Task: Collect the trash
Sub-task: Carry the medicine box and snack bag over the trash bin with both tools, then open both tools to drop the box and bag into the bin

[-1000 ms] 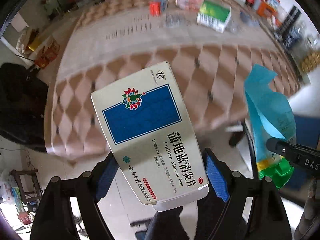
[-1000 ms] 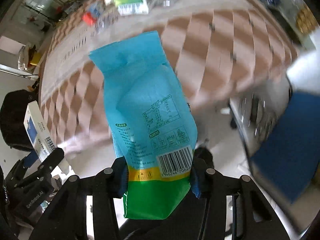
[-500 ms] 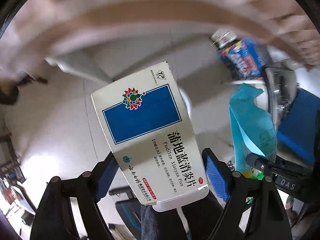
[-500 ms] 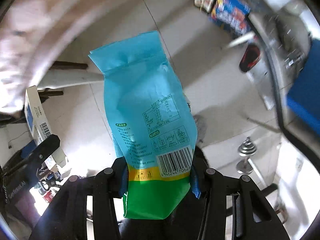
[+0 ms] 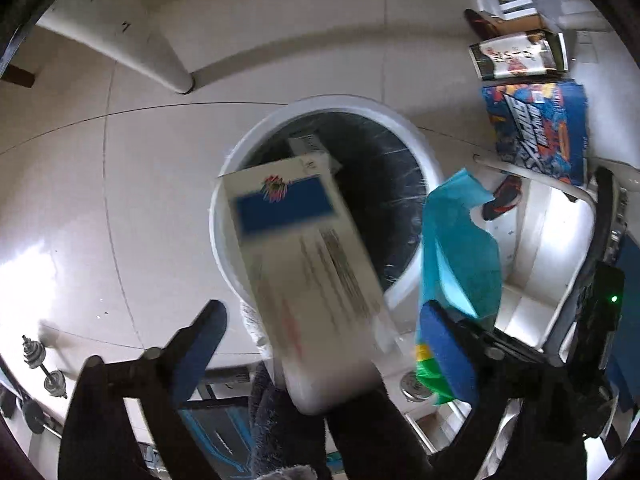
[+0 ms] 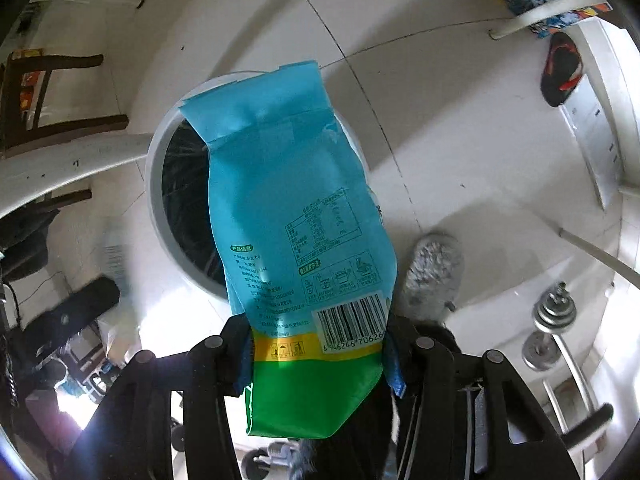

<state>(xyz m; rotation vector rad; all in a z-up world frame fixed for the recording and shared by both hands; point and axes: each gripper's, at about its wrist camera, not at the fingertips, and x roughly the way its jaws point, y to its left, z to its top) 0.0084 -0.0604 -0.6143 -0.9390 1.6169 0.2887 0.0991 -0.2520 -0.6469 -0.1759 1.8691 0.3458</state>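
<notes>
Left wrist view
- Left gripper (image 5: 324, 354): fingers spread wide, blue pads well apart from the box between them; it grips nothing.
- Medicine box (image 5: 304, 264): white with a blue panel, motion-blurred, loose between the spread fingers, tilted with its far end over the near rim of the bin.
- Trash bin (image 5: 430, 168): round white rim with a dark liner, standing on the pale tiled floor; a light-coloured piece lies inside near its far-left wall.
- Snack bag (image 5: 460, 252): teal with a green and yellow bottom, at the bin's right rim, held from below by the other gripper.
- Comic-print carton (image 5: 536, 128): blue, on the floor to the right of the bin, beside a dark printed box (image 5: 516, 58).
- Table leg (image 5: 120, 36): white, slanting down to the floor beyond the bin's far-left side.
- Dumbbell (image 5: 42, 364): small, on the floor at the lower left.

Right wrist view
- Right gripper (image 6: 318, 354): fingers pressed in on the lower part of the snack bag (image 6: 292, 220), pinching it at the yellow band.
- Snack bag: upright, barcode facing the camera, its top reaching over the bin's opening.
- Trash bin (image 6: 154, 184): white rim and dark inside showing to the left of the bag.
- Grey fuzzy slipper (image 6: 434, 272): on the floor just right of the bag.
- Dumbbell (image 6: 550, 320): on the floor at the right.
- Left gripper (image 6: 76, 316): dark and blurred at the lower left; its state cannot be told from here.
</notes>
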